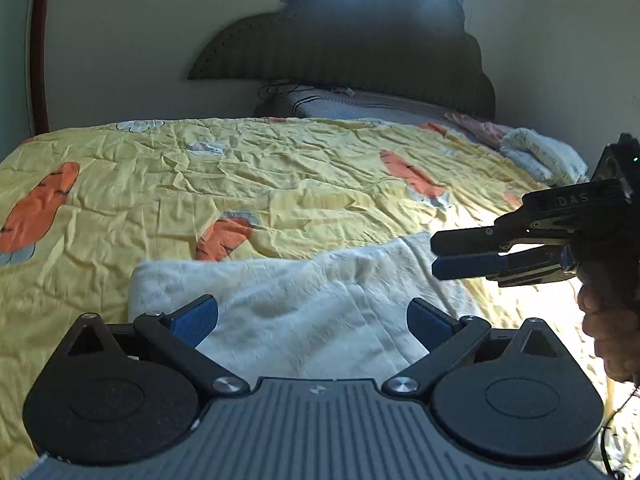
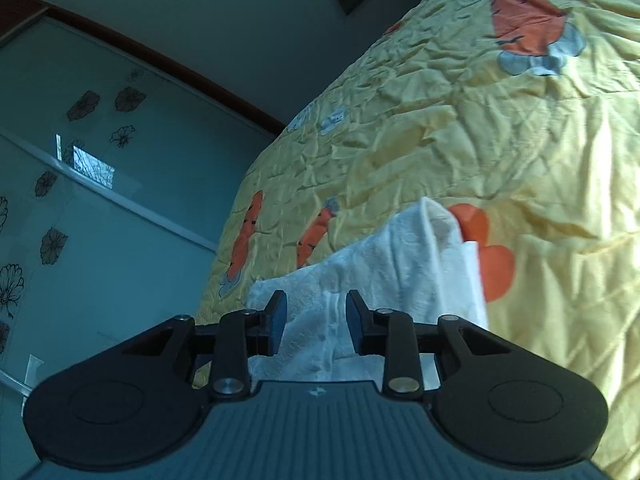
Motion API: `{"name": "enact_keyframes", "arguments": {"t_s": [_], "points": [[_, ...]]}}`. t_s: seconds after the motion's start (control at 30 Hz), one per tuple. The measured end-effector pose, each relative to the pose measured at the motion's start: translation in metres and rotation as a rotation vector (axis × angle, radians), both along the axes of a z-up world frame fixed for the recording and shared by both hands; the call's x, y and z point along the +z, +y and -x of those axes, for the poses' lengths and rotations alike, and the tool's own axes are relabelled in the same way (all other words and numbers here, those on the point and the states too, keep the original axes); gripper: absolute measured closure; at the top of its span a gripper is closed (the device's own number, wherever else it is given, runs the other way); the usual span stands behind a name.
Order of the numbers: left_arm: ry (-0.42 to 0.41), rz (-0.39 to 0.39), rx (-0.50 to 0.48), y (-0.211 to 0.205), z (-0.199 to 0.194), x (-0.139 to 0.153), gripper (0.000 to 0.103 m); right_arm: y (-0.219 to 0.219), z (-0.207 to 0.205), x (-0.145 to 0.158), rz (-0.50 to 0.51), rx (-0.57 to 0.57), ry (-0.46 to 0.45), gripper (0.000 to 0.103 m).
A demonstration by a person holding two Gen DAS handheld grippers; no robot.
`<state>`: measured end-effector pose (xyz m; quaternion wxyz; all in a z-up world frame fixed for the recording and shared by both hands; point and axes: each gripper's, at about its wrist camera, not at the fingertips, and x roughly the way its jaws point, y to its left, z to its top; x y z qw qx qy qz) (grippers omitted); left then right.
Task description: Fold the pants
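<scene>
Left gripper [image 1: 312, 320]: jaws spread wide, nothing between pads, poised above white fleecy pants [image 1: 304, 300]. Right gripper [image 2: 316, 320]: jaws parted, nothing pinched; in left wrist view it enters from 3 o'clock, fingers near-parallel, gap narrow. Pants: folded bundle on yellow carrot-print quilt [image 1: 200, 168], at 6 o'clock of bed, headboard [image 1: 360, 40] at 12. Step, judged: between folds, both grippers free of cloth. Next move needs descent to one pants edge, closing on it, then carrying it across.
</scene>
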<state>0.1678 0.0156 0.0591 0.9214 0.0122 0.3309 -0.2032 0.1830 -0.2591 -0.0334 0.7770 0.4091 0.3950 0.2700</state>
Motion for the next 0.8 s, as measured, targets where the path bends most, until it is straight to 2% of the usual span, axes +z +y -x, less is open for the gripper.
{"name": "enact_keyframes", "arguments": {"t_s": [0.03, 0.07, 0.1, 0.13, 0.17, 0.2, 0.23, 0.3, 0.37, 0.43, 0.5, 0.53, 0.6, 0.63, 0.67, 0.7, 0.77, 0.8], "points": [[0.020, -0.030, 0.017, -0.004, -0.015, -0.005, 0.001, 0.008, -0.012, -0.006, 0.025, -0.011, 0.045, 0.058], [0.071, -0.059, 0.035, -0.005, -0.035, -0.015, 0.001, 0.013, -0.019, -0.014, 0.064, -0.024, 0.085, 0.054], [0.128, -0.080, 0.050, -0.004, -0.050, -0.027, 0.001, 0.013, -0.023, -0.021, 0.066, -0.036, 0.101, 0.058], [0.161, -0.091, 0.060, -0.002, -0.060, -0.038, 0.000, 0.007, -0.018, -0.032, 0.007, -0.063, 0.094, 0.060], [0.155, -0.066, 0.058, 0.005, -0.063, -0.047, 0.000, 0.002, -0.015, -0.038, -0.019, -0.075, 0.114, 0.065], [0.141, -0.039, 0.060, 0.009, -0.062, -0.050, 0.000, -0.001, -0.009, -0.042, -0.007, -0.092, 0.114, 0.079], [0.135, -0.033, 0.061, 0.010, -0.061, -0.051, 0.000, -0.003, -0.004, -0.046, -0.007, -0.091, 0.087, 0.083], [0.126, -0.050, 0.064, 0.009, -0.061, -0.053, 0.000, -0.006, 0.002, -0.053, -0.041, -0.098, 0.058, 0.083], [0.119, -0.071, 0.071, 0.006, -0.059, -0.050, 0.000, -0.009, 0.006, -0.049, -0.040, -0.122, 0.091, 0.083], [0.085, -0.106, 0.119, 0.005, -0.044, -0.039, 0.004, -0.008, 0.027, -0.027, 0.073, -0.123, 0.078, 0.081], [0.055, -0.134, 0.146, 0.007, -0.018, -0.024, 0.003, -0.006, 0.053, -0.008, 0.173, -0.092, -0.013, 0.080], [0.054, -0.116, 0.147, 0.011, -0.004, -0.019, 0.002, -0.004, 0.067, -0.001, 0.204, -0.063, -0.058, 0.078], [0.073, -0.041, 0.138, 0.022, 0.025, -0.016, 0.000, 0.001, 0.089, -0.003, 0.227, 0.002, -0.079, 0.068], [0.093, -0.034, 0.140, 0.024, 0.035, -0.020, 0.000, 0.004, 0.098, -0.008, 0.256, 0.021, -0.071, 0.060], [0.118, -0.063, 0.156, 0.023, 0.043, -0.028, 0.000, 0.007, 0.103, -0.015, 0.285, 0.030, -0.070, 0.059], [0.115, -0.093, 0.161, 0.020, 0.049, -0.037, 0.000, 0.007, 0.109, -0.023, 0.274, 0.024, -0.108, 0.060], [0.038, -0.119, 0.160, 0.017, 0.060, -0.047, 0.000, 0.004, 0.114, -0.032, 0.245, 0.019, -0.168, 0.060], [0.024, -0.121, 0.167, 0.017, 0.061, -0.050, 0.000, 0.002, 0.114, -0.033, 0.229, 0.016, -0.165, 0.060]]}}
